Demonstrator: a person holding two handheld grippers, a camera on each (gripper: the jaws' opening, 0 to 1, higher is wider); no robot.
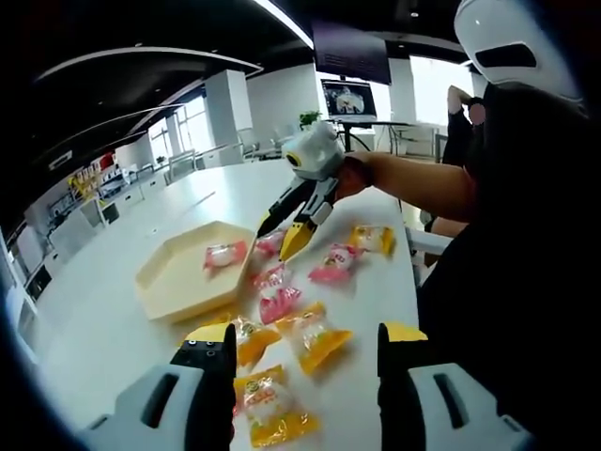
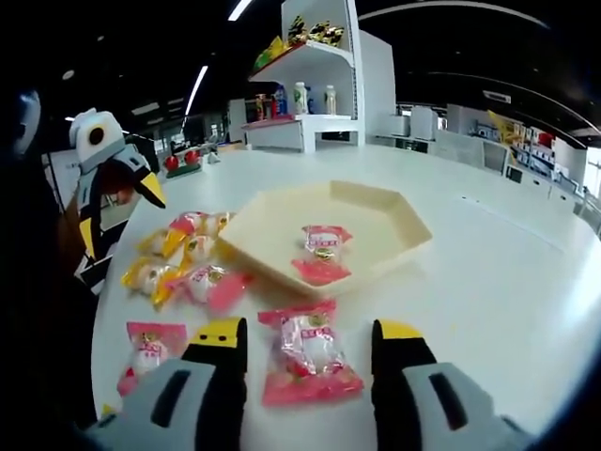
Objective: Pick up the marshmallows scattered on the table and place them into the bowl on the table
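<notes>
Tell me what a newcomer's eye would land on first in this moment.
Probably the bright pink and yellow wrapped marshmallows strewn over the white table, beside a cream hexagonal bowl that already holds one pink packet. In the right gripper view, the right gripper stands open around another pink packet. In the left gripper view, the left gripper is open above the yellow ones.

Bare worktop [image 2: 507,282] lies open on the far side of the bowl [image 2: 394,221]. The approach from the near side crosses wrapped marshmallows [image 2: 308,355] lying close together. The bowl interior holds one marshmallow [image 2: 324,242]; the remainder is free.
</notes>
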